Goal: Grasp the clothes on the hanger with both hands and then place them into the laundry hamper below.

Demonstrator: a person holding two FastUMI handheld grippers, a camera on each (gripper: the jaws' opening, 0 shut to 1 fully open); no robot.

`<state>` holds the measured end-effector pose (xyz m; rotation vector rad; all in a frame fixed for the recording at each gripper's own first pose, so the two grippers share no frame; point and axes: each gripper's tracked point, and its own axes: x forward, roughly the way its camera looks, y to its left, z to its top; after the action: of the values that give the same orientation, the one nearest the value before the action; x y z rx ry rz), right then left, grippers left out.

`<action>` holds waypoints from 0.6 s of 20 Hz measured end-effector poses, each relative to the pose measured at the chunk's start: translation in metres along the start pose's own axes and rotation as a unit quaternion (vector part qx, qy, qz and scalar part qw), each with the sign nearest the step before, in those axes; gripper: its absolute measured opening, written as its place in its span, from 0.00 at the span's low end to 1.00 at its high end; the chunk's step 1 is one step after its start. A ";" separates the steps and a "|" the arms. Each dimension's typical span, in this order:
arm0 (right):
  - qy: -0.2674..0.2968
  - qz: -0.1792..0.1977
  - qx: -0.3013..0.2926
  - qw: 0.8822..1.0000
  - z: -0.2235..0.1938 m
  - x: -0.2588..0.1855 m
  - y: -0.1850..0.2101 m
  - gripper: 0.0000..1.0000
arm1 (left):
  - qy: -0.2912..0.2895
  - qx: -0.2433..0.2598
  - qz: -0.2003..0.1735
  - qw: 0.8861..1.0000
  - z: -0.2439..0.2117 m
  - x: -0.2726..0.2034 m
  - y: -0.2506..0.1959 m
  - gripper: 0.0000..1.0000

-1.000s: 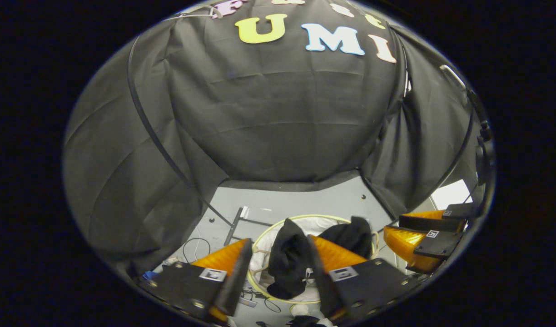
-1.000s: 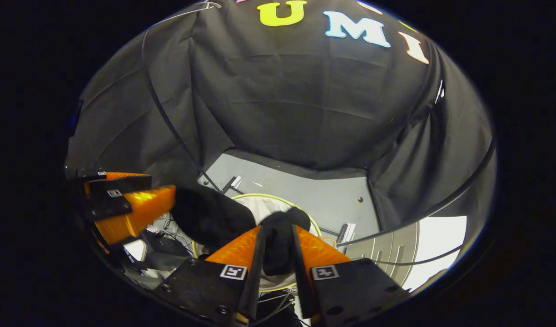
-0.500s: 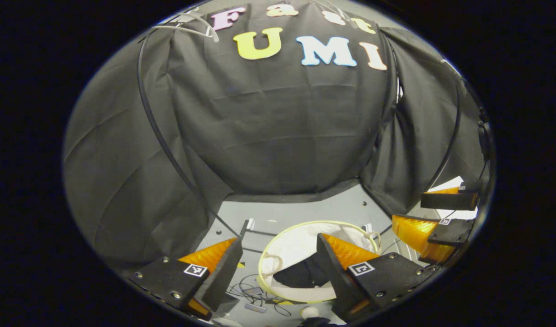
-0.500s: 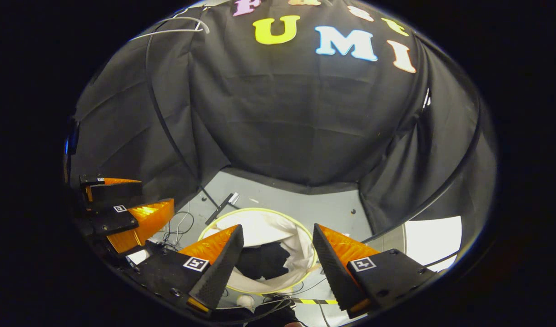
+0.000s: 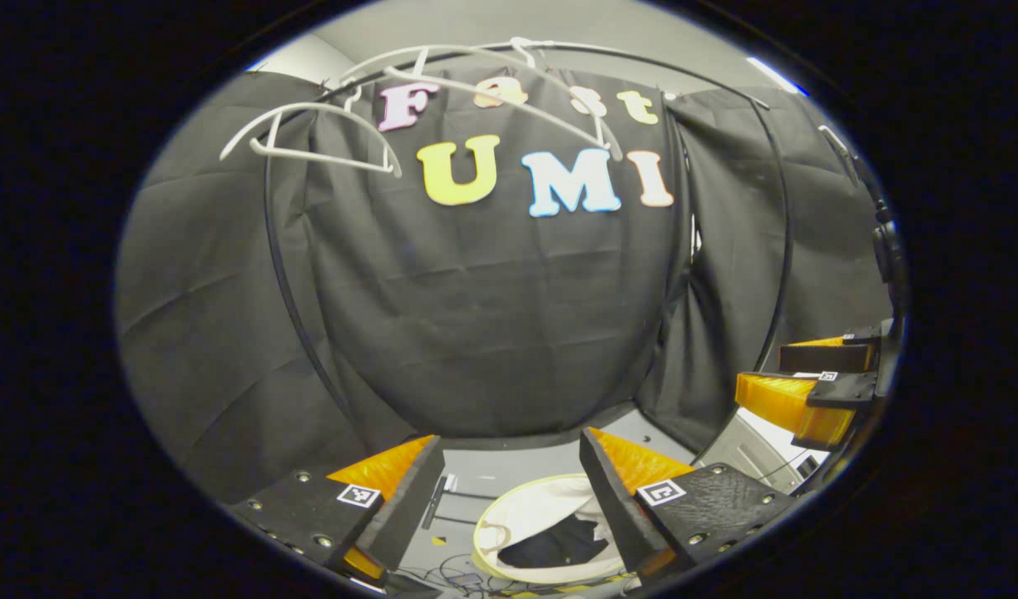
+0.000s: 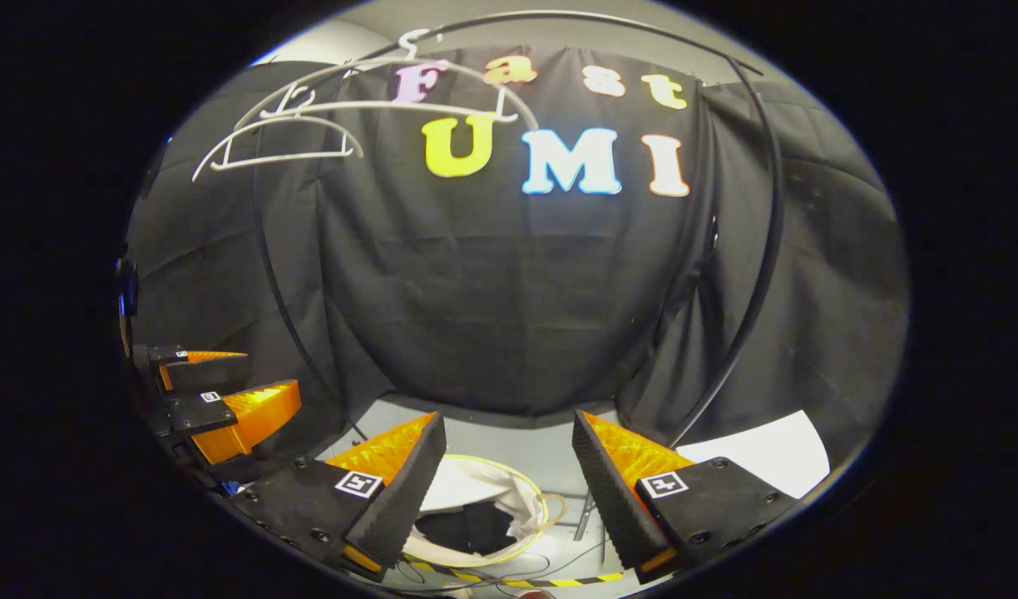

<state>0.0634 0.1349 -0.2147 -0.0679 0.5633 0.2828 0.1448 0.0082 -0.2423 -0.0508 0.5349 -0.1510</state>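
Note:
The black clothes [image 5: 559, 547] lie bunched at the bottom of the white laundry hamper [image 5: 549, 504] with its yellow rim, on the floor below. My left gripper [image 5: 511, 453] hangs open above the hamper, holding nothing. In the right gripper view the clothes [image 6: 466, 527] rest inside the hamper [image 6: 469, 489], under my open right gripper [image 6: 509, 433]. Bare white hangers [image 5: 326, 143] hang from the rail high up, also as hangers [image 6: 280, 143] in the right gripper view. The right gripper [image 5: 808, 387] appears at the far right, the left gripper [image 6: 226, 406] at the far left, both with fingers apart.
A black curved rail [image 5: 281, 274] arches over the booth. Loose cables and striped tape [image 6: 517, 579] lie on the grey floor [image 6: 551, 453] by the hamper. A white panel [image 6: 763, 453] stands at the lower right.
A second ago both grippers held the black garment over the hamper. They opened, the garment dropped inside, and both grippers have since risen and tilted up, bringing the hangers into sight.

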 end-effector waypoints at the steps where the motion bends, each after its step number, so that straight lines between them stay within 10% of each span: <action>1: -0.015 -0.004 0.002 1.000 0.012 -0.006 -0.009 0.97 | -0.014 0.000 -0.001 1.000 0.013 -0.006 -0.003 0.96; 12: -0.139 -0.048 0.000 0.989 0.095 -0.115 -0.107 0.95 | -0.145 -0.003 0.007 0.989 0.161 -0.111 -0.057 0.96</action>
<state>0.0502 0.0169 -0.0743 -0.0542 0.2816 0.1939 0.1254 -0.0294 -0.0430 -0.0740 0.2460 -0.1246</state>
